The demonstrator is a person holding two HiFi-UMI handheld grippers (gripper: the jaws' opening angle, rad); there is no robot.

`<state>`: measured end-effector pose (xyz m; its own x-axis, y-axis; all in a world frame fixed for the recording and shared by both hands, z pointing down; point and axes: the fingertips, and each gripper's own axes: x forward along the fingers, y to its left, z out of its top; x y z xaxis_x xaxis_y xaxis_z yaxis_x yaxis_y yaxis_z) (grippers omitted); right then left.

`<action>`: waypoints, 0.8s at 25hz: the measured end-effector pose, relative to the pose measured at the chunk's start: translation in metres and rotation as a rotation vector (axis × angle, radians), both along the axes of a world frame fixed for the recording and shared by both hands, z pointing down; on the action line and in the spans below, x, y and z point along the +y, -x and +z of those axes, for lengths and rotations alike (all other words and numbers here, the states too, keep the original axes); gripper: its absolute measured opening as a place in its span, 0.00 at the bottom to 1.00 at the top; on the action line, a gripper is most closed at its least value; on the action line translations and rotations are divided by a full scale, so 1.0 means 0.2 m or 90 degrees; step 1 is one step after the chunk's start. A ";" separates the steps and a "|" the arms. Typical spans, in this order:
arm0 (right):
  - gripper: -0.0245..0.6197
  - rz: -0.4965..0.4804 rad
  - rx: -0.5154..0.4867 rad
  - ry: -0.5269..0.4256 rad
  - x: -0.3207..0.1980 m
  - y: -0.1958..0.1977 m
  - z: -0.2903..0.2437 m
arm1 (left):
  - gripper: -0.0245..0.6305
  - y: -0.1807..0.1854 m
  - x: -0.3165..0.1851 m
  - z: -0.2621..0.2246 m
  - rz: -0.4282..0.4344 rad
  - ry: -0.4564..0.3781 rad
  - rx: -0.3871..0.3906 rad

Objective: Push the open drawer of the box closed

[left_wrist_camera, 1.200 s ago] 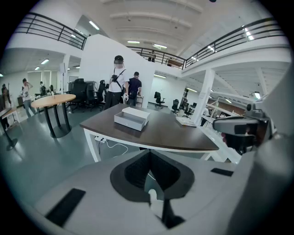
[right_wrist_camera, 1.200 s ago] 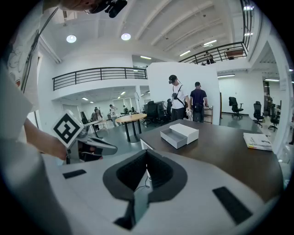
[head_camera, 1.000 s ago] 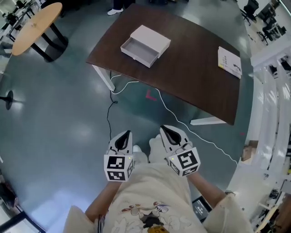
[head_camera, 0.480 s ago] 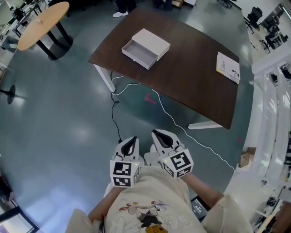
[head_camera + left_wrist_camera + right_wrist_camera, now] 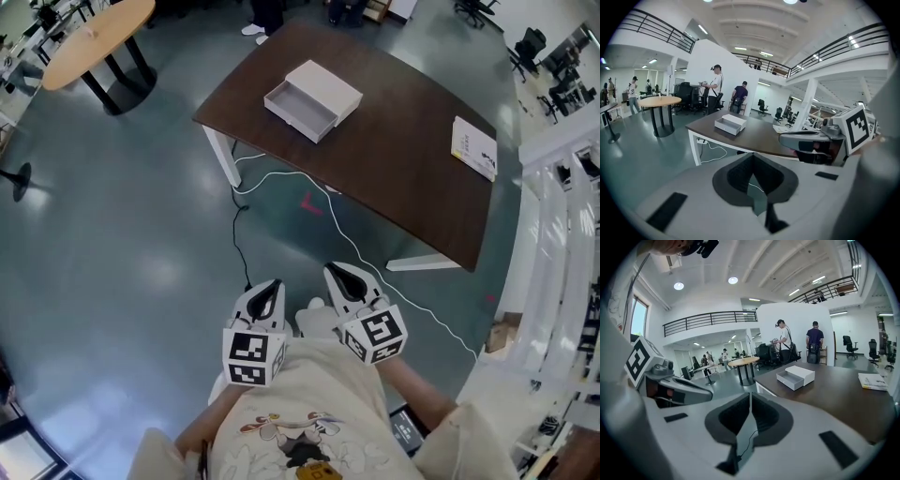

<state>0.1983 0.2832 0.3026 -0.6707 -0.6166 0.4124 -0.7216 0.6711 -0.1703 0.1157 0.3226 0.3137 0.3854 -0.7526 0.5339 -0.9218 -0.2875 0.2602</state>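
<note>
Approach step, by judgement. The box [image 5: 328,81] sits on the dark table [image 5: 394,159], drawer [image 5: 300,101] pulled open, well apart from both tools. The left gripper [image 5: 266,291] and right gripper [image 5: 341,277] show jaws together, empty. The next move requires nearing the table and meeting the drawer front squarely.

Large open-plan office hall: dark bench [image 5: 403,159] on glossy grey floor [image 5: 122,253], round wooden table [image 5: 98,37], swivel chairs [image 5: 530,42], railed mezzanine [image 5: 708,317] overhead.
</note>
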 end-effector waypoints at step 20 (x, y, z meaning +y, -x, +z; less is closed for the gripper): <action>0.05 0.052 0.002 0.031 -0.63 -0.26 0.19 | 0.05 -0.14 -0.65 0.21 0.044 0.047 -0.005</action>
<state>0.2503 0.1563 0.3415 -0.6182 -0.6481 0.4447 -0.7737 0.6014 -0.1992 0.1431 0.1932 0.3558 0.4308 -0.6826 0.5904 -0.9024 -0.3303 0.2766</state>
